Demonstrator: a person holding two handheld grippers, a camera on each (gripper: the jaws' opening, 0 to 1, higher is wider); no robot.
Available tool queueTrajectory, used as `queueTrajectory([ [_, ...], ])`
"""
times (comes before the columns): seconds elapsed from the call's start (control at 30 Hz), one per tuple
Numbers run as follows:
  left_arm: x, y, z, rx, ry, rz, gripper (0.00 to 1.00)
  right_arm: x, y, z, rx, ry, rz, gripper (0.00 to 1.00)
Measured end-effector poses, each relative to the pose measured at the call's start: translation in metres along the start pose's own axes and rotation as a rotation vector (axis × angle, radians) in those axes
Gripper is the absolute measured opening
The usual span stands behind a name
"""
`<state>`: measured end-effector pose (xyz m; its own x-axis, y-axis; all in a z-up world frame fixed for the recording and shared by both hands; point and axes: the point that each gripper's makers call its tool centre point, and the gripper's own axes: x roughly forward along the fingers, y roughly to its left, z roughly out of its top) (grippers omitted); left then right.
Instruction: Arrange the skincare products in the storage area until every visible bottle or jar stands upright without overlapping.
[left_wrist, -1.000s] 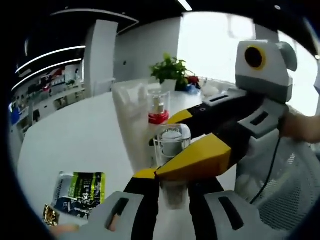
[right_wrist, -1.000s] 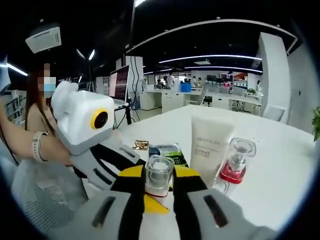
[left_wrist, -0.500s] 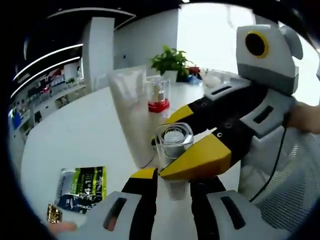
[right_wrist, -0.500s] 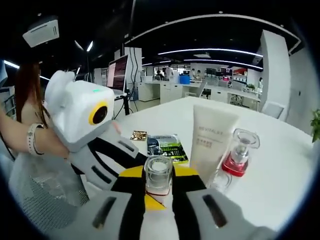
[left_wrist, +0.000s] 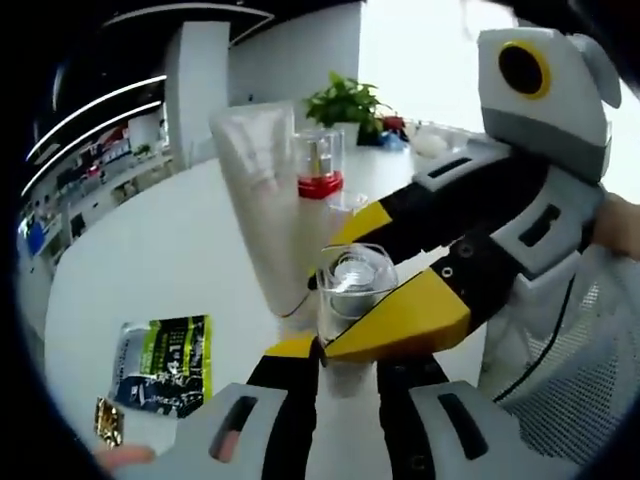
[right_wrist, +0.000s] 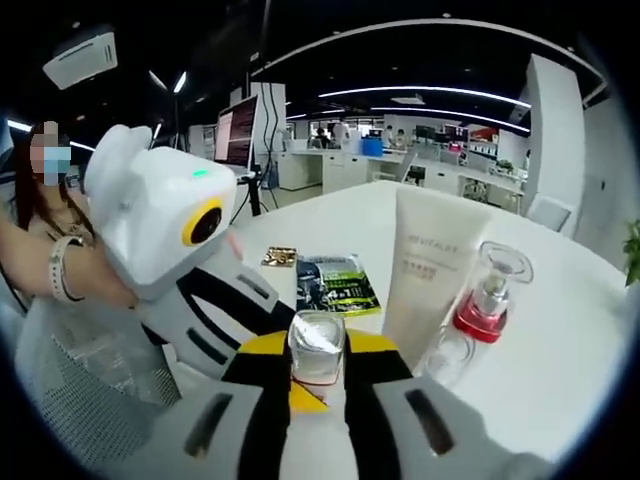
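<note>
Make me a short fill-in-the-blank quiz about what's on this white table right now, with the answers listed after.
1. The pump bottle has a collar coloured ____.
2. The white tube stands ____ on the table.
3. The small clear jar sits between the fingers of the ____ gripper.
4. The green and black sachet lies ____ on the table.

Answers: red; upright; right; flat

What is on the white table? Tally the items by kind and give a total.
Tubes: 1, the white tube
Pump bottles: 1, the red-collared pump bottle
Clear jars: 1, the clear jar between the jaws
Sachets: 2, the green sachet and the small gold packet
Total: 5
</note>
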<state>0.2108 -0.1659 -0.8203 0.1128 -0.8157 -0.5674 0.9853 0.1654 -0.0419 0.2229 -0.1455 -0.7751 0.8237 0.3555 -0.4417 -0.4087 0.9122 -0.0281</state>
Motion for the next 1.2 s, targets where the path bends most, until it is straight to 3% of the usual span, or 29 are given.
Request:
queueTrajectory([
  [0.23,0.002,-0.001,-0.007,0.009,0.031,0.002,0.18,0.003,0.002,-0.007,-0.012,0.033,0.01,0.19],
  [1.2,0.001,0.008,-0.013,0.008,0.055,0.032,0.22,0.005,0.003,-0.01,0.012,0.037,0.036,0.24],
])
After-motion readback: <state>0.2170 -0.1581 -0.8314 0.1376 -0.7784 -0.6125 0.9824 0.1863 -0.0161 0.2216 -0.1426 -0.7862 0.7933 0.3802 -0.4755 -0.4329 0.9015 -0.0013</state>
